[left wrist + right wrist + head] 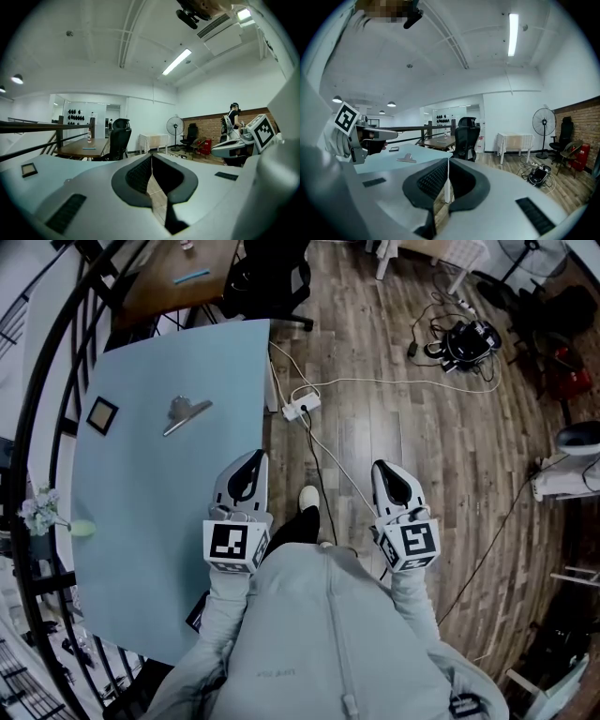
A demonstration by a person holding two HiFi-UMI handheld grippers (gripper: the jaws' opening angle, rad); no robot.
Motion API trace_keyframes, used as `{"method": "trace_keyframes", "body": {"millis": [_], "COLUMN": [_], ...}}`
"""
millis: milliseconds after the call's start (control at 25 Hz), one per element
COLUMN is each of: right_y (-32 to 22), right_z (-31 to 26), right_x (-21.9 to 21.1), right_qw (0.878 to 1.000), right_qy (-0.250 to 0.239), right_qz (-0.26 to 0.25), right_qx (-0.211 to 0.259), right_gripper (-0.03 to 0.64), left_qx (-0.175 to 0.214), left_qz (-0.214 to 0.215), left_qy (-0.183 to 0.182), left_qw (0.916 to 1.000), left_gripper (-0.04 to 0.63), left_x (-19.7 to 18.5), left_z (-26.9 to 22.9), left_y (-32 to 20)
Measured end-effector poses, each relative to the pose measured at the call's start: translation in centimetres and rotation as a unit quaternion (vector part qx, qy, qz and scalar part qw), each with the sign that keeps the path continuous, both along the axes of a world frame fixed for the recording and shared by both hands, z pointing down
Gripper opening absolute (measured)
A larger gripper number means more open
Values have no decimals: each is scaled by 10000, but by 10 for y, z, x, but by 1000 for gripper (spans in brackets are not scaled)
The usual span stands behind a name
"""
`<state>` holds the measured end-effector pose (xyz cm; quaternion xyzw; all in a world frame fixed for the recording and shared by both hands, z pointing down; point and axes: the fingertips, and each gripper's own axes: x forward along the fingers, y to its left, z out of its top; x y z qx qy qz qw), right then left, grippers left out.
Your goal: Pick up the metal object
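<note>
The metal object (186, 412), a silver clip-like piece, lies flat on the light blue table (141, 521), towards its far half. It also shows small and far off on the table in the right gripper view (407, 159). My left gripper (255, 457) hovers at the table's right edge, well short of the metal object, its jaws shut with nothing between them (152, 159). My right gripper (382, 468) is held over the wooden floor to the right of the table, also shut and empty (448, 161).
A small dark square frame (102, 415) lies left of the metal object. A white power strip (301, 407) and cables lie on the floor beside the table. A black office chair (272, 282) and wooden desk (178, 277) stand beyond. A black railing (56, 362) runs along the left.
</note>
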<state>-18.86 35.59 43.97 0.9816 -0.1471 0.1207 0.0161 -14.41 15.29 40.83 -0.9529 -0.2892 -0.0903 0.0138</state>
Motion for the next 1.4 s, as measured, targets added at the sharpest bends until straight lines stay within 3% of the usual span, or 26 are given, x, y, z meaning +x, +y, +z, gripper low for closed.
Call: {"method": "trace_keyframes", "body": {"millis": [400, 800, 1200, 1280, 1400], "right_y": [20, 11, -42, -63, -103], "right_z": [-16, -18, -12, -11, -12], "right_x": [96, 159, 219, 239, 274], "right_qw": [9997, 9996, 9936, 9896, 9786], "right_qy": [79, 34, -99, -88, -51], "right_qz": [-88, -91, -1050, -1372, -2007], "right_qx": [-215, -253, -400, -420, -445], "right_gripper": [25, 25, 25, 25, 25], "left_qx": [-154, -288, -395, -389, -387], "left_qz": [-334, -534, -1494, -1781, -2418], "left_qy": [104, 106, -59, -34, 28], "left_qw": [9993, 9981, 9880, 9832, 9696], "left_gripper": [28, 28, 28, 28, 28], "left_x": [91, 152, 164, 167, 171], "left_z": [-10, -7, 12, 12, 8], "left_y": [-4, -25, -80, -97, -134]}}
